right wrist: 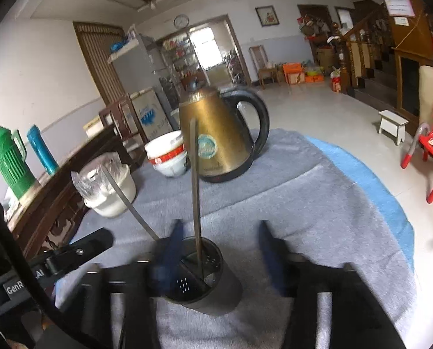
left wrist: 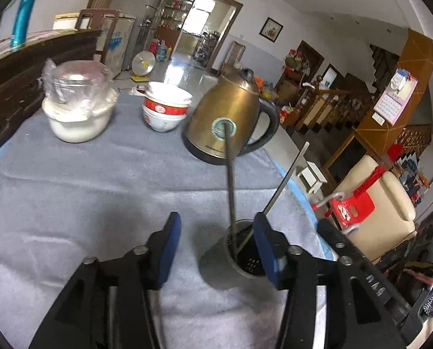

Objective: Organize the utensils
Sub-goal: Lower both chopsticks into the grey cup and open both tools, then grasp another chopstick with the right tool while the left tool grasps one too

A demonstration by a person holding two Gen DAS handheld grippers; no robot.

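Note:
A dark metal utensil holder (left wrist: 216,261) stands on the grey cloth near the table's right edge. Two utensils stand in it: a dark handle (left wrist: 229,174) is nearly upright, and a silver handle (left wrist: 286,180) leans right. My left gripper (left wrist: 217,247) is open around the holder, its right blue pad (left wrist: 265,250) against the rim and its left pad well clear. In the right wrist view the holder (right wrist: 216,290) sits between the fingers of my open right gripper (right wrist: 220,253). There the dark handle (right wrist: 195,189) rises straight up and the silver handle (right wrist: 129,203) leans left.
A brass electric kettle (left wrist: 231,122) stands behind the holder. Stacked red-and-white bowls (left wrist: 165,110) and a white pot topped with plastic-wrapped glass (left wrist: 76,110) sit further left. The table edge (right wrist: 390,203) curves at the right. A dark wooden sideboard (right wrist: 50,200) with two flasks stands at the left.

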